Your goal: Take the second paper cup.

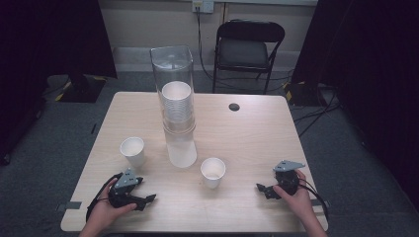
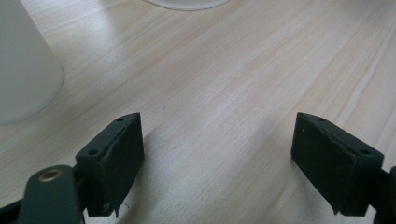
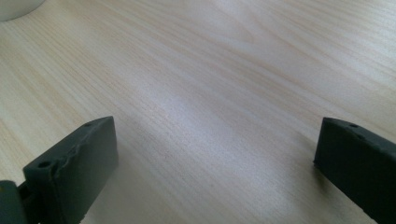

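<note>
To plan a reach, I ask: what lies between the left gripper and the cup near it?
Nothing: in the high view, bare table separates the left gripper from the cup.

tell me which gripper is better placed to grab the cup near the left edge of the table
Left. The left gripper rests open just below that cup, which stands close beside its jaws; the right gripper sits across the table.

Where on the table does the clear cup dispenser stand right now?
In the high view the clear cup dispenser stands upright near the table's middle, slightly left, with one paper cup to its left and another front-right.
</note>
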{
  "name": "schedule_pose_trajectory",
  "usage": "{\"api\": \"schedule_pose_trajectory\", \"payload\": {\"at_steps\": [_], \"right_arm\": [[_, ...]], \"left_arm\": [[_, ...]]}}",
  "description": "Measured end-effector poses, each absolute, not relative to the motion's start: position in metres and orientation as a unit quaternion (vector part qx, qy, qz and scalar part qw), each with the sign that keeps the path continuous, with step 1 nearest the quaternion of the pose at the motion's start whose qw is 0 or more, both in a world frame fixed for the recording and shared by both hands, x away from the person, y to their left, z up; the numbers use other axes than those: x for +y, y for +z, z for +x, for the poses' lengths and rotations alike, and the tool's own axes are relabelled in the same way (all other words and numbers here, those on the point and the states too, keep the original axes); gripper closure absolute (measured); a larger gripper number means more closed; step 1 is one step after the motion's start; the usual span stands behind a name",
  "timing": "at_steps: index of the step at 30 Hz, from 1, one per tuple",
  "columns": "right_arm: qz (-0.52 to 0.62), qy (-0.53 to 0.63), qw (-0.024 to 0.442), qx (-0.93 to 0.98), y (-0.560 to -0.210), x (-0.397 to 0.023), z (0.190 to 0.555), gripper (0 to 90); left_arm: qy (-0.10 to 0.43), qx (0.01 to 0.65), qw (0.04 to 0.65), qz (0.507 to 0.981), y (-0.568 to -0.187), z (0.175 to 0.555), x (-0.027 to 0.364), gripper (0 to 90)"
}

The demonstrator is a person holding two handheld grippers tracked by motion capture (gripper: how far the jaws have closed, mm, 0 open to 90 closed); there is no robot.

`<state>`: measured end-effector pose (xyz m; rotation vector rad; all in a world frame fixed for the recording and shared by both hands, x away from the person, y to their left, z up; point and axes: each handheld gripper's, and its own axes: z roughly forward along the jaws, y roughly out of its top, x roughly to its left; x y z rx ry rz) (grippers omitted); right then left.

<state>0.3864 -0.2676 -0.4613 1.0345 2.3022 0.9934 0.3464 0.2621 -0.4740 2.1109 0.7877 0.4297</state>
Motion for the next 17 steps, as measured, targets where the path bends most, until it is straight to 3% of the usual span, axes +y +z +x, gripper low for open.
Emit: {"api": "schedule_pose_trajectory", "payload": {"at_steps": [17], "right_arm": [[0.371,0.359,0.214,0.830,-0.4614,-0.2677,0.3866,0.0]], "left_arm": [[0.188,0.330,0.399,0.835,-0.4753,0.3444,0.2686,12.5]]}}
